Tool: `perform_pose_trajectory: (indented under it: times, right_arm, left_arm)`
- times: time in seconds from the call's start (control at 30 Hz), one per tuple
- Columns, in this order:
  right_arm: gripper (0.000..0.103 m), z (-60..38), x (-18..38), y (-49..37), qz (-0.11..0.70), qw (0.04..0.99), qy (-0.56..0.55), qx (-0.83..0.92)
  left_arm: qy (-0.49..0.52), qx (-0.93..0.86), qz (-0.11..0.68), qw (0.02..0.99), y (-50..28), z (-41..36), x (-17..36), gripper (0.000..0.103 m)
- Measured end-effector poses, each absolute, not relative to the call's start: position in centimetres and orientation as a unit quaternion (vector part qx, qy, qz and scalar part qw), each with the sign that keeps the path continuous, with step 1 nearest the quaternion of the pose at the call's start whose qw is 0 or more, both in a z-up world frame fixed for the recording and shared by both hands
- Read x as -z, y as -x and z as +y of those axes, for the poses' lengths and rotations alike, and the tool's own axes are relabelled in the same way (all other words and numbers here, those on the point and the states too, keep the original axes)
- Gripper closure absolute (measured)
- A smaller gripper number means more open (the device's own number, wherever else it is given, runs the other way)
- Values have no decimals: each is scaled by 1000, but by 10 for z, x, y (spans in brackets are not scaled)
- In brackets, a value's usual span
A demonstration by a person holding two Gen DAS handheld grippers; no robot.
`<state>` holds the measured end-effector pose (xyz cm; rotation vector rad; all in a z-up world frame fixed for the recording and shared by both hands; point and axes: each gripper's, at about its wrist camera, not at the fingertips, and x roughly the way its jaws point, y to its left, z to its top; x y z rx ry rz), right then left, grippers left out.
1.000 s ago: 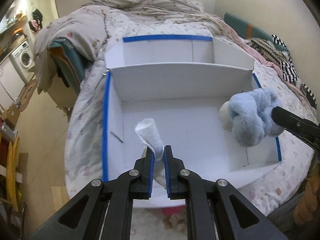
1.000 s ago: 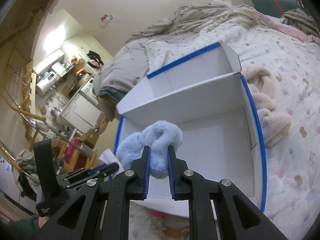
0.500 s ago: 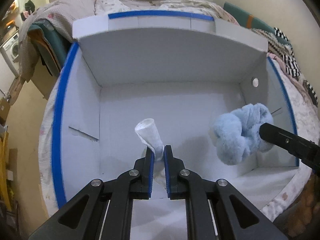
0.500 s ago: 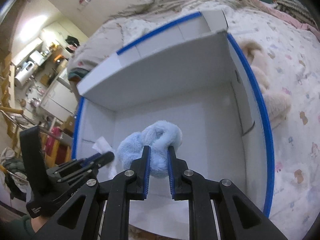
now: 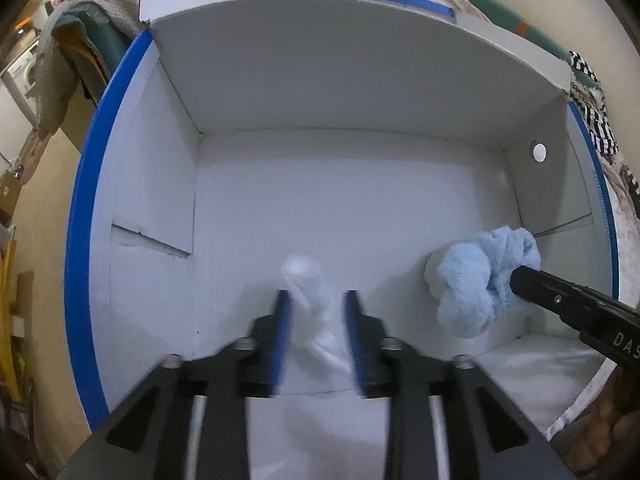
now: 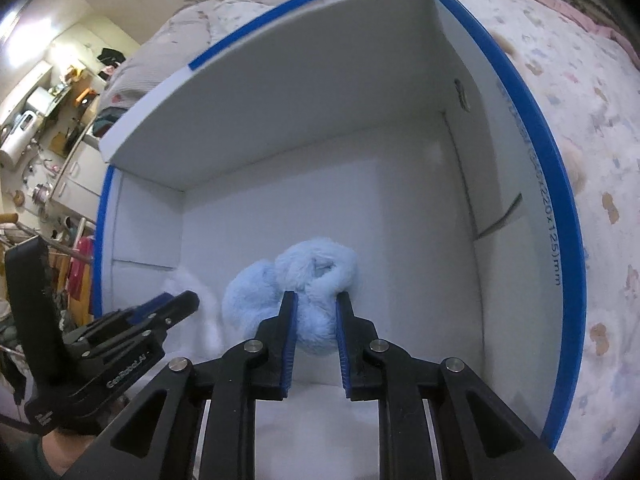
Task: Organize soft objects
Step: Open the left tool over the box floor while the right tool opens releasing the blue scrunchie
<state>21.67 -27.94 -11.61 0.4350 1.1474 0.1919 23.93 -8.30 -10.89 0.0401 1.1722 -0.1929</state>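
**Both soft items inside the white box**

Left gripper (image 5: 316, 300): jaws have just been opening and now stand apart; white rolled cloth (image 5: 310, 300) sits loose between them, long axis pointing away from the camera, over the floor of the white box (image 5: 360, 92)

Right gripper (image 6: 313, 302): clamped on the light-blue fluffy item (image 6: 296, 284), bunched, no clear long axis, low in the box near its right wall

Writing: "GenRobot.AI" on the left gripper body; "…220x125)mm" along the blue rim tape (image 6: 556, 216)

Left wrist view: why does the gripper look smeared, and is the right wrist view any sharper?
Left wrist view: motion blur on the left gripper, its jaws just opening around the white cloth. Right wrist view: right gripper crisp on the blue plush.
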Motion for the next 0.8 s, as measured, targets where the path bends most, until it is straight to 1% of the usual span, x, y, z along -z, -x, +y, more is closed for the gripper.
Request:
perform_pose_trajectory:
  times: [0.03,0.1,0.17,0.23,0.4,0.47,0.5,0.53,0.57,0.63,0.73,0.8]
  right_arm:
    - [84,-281,117,-218,539,812,-204,-87]
    - [84,-281,118,-218,540,811,-209,-88]
    - [83,-280,117,-218,538,814,-204,-85]
    - [79,-279,116,-218,539,815,-198,-84]
    - [73,-275,110,-218,533,824,-175,-80]
    - [68,-273,105,-218,526,831,-165,-75]
    - [58,-272,103,-218,523,833,-164,-75]
    - [40,-273,101,-218,519,836,-164,-73]
    - [33,-273,99,-217,514,839,-164,-71]
    - [30,-274,96,-216,507,843,-165,-74]
    - [23,-274,95,-217,505,842,-168,-81]
    - [21,-274,95,-216,506,842,-169,-80]
  left_arm:
    - [-16,92,554,827,-238,-83,110,52]
    - [-15,87,552,829,-237,-82,110,47]
    - [-19,82,548,832,-236,-81,108,47]
    - [-20,83,549,832,-238,-83,107,46]
    - [-16,79,551,831,-237,-79,104,45]
    - [-14,79,550,831,-238,-79,102,45]
    - [-14,78,550,831,-237,-78,101,44]
    - [-13,78,550,832,-237,-77,101,44]
    - [-13,77,550,832,-237,-76,100,44]
    - [-13,76,550,832,-237,-76,100,44]
    - [-12,73,549,832,-236,-76,98,44]
    - [-14,70,545,835,-235,-76,95,44]
